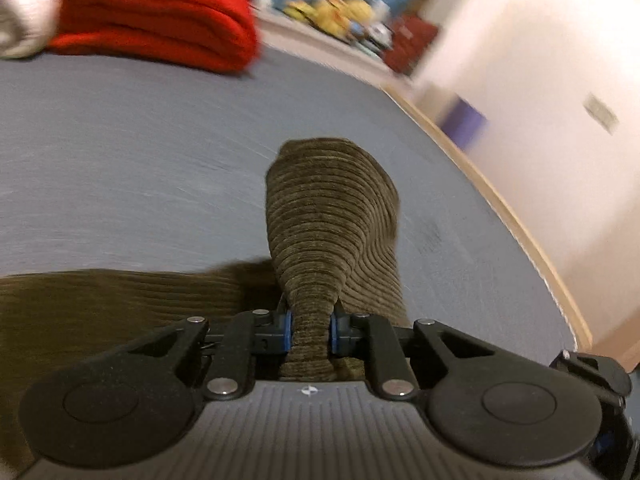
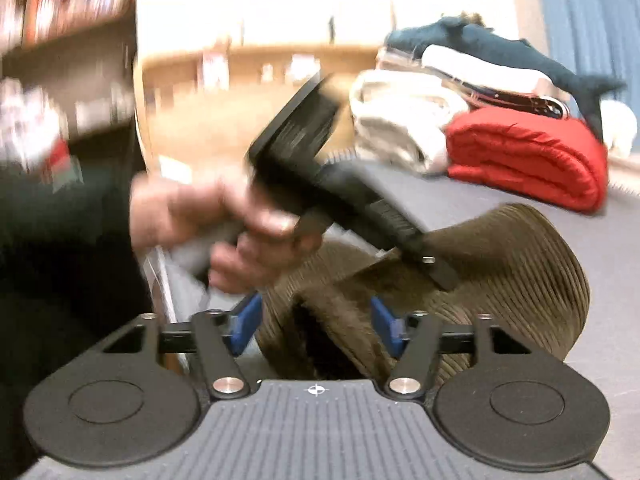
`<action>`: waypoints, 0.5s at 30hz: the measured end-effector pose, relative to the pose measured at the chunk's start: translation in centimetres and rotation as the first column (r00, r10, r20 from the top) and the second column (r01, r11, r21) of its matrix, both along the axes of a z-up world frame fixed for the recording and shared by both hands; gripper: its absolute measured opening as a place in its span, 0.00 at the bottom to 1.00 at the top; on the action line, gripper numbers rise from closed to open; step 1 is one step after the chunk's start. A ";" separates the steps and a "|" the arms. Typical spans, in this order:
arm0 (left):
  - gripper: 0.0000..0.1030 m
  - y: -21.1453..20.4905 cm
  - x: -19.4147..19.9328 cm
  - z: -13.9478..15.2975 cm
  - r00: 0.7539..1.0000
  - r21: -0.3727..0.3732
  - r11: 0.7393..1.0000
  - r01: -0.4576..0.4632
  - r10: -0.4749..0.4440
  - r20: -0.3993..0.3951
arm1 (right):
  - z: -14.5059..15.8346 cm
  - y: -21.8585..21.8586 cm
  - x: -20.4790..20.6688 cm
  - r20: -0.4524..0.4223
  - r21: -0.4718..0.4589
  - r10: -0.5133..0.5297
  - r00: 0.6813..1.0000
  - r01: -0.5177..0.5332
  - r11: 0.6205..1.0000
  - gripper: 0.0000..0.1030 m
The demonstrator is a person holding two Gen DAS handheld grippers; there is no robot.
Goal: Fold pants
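Observation:
Olive-brown corduroy pants (image 1: 332, 208) lie on a grey-blue bed surface (image 1: 120, 160). My left gripper (image 1: 311, 330) is shut on a bunched fold of them, and the fold rises ahead of the pads. In the right wrist view a person's hand (image 2: 224, 220) holds that left gripper (image 2: 432, 268), its tip down on the pants (image 2: 520, 264). My right gripper (image 2: 316, 324) is open, its blue pads (image 2: 246, 322) standing on either side of a rumpled part of the pants without pressing on it. Both views are blurred.
A folded red blanket (image 1: 160, 20) lies at the back of the bed, with white cloth (image 2: 400, 120) and a dark plush shark (image 2: 500, 52) beside and above it. The bed's wooden edge (image 1: 500, 208) runs along the right, with a pale wall beyond.

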State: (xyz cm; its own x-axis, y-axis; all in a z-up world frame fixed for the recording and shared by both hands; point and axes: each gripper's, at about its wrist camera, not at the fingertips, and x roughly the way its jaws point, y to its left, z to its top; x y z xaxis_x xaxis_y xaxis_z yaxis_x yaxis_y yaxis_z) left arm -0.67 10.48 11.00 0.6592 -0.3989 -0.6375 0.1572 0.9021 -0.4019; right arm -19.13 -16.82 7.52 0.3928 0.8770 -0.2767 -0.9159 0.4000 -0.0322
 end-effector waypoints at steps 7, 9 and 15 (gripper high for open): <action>0.17 10.9 -4.5 0.3 0.968 0.002 0.968 -0.250 0.250 -0.019 | -0.4 0.1 6.1 -0.210 0.109 -0.240 0.948 0.267 0.958 0.77; 0.27 13.3 -5.1 0.2 0.950 0.011 0.951 -0.309 0.309 -0.040 | -1.7 0.7 7.7 -0.249 0.041 -0.337 0.908 0.358 0.933 0.79; 0.79 18.6 -5.8 -1.6 0.878 -0.011 0.888 -0.461 0.454 -0.148 | -5.2 1.4 11.6 -0.448 -0.045 -0.392 0.803 0.418 0.907 0.85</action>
State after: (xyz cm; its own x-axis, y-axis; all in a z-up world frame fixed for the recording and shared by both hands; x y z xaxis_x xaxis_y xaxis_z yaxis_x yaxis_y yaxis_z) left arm -6.44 29.04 9.40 0.6820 -0.1043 -0.7239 -0.3284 0.8407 -0.4305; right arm -7.51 -15.46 2.37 0.5652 0.6834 -0.4621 -0.5821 0.7272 0.3637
